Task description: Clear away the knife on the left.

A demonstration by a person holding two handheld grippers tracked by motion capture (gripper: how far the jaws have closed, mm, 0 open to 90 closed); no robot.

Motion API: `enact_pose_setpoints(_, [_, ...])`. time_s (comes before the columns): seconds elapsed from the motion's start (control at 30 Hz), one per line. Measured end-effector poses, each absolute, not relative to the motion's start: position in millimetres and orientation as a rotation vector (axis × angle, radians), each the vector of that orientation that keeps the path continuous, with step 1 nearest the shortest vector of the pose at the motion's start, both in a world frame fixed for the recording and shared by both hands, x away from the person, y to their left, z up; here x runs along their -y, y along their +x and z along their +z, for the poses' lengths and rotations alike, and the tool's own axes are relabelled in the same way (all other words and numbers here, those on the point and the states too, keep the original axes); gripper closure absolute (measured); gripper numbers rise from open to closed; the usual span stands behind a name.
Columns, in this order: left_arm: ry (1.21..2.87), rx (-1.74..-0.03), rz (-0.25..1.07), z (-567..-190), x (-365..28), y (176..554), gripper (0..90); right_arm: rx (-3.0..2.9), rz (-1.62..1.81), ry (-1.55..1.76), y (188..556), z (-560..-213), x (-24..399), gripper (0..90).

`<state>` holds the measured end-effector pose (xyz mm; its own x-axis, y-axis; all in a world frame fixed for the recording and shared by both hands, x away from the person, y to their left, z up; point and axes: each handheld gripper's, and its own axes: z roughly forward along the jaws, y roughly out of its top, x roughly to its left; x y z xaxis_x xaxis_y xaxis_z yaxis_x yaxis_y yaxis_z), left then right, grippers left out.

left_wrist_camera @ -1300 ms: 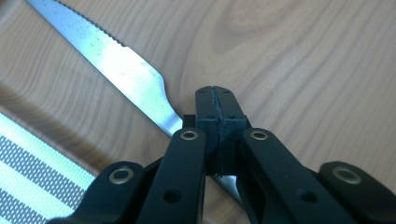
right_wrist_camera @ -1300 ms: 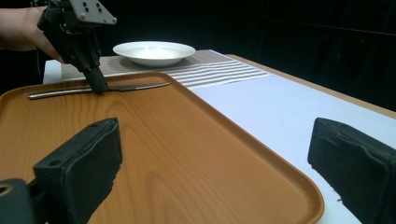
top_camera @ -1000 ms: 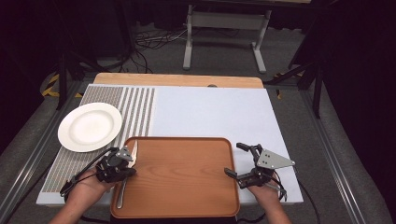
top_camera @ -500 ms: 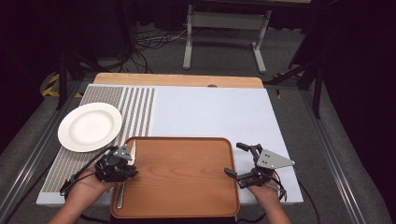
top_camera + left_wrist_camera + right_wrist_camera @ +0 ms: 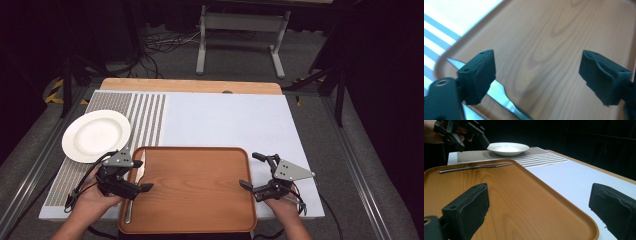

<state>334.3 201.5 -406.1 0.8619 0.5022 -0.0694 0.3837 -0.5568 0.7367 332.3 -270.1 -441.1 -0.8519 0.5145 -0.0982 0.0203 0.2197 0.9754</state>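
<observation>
A silver knife (image 5: 141,162) lies along the left side of the brown wooden tray (image 5: 190,195). My left gripper (image 5: 141,176) hovers just over the knife, and its jaws have just been opening. In the left gripper view the left gripper (image 5: 536,80) stands open with nothing gripped, and the knife (image 5: 499,92) lies on the tray (image 5: 544,37) under one jaw. My right gripper (image 5: 251,170) is open at the tray's right rim. In the right gripper view the right gripper (image 5: 539,212) has one jaw over the tray (image 5: 511,195) and the other over the white mat.
A white plate (image 5: 96,135) sits on the striped mat at the left, beyond the tray. The white mat (image 5: 225,120) spreads behind and right of the tray. The right gripper view shows the plate (image 5: 507,148), the knife (image 5: 474,167) and the left gripper (image 5: 471,137) farther off.
My left gripper has opened and risen a little off the knife, which stays lying on the tray. The right gripper has not moved.
</observation>
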Motion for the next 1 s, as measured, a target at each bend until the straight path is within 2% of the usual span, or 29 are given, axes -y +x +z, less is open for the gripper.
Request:
enact_pose_setpoints(0.13, [2.143,-0.622,0.261,-404,-210,329,6.2,-2.093,1.667,0.493,333,-440,270,3.7])
enact_pose_setpoints(0.37, [1.986,-0.575,0.331,-409,-233,322,4.2,-2.089,1.667,0.497,332,-440,271,3.6])
enact_pose_setpoints(0.63, [1.807,-0.55,0.4,-433,-259,309,2.8,-2.093,1.643,0.512,333,-440,272,3.6])
enact_pose_setpoints(1.0, [1.747,-0.591,0.374,-459,-272,308,2.4,-2.099,1.595,0.579,331,-437,279,4.3])
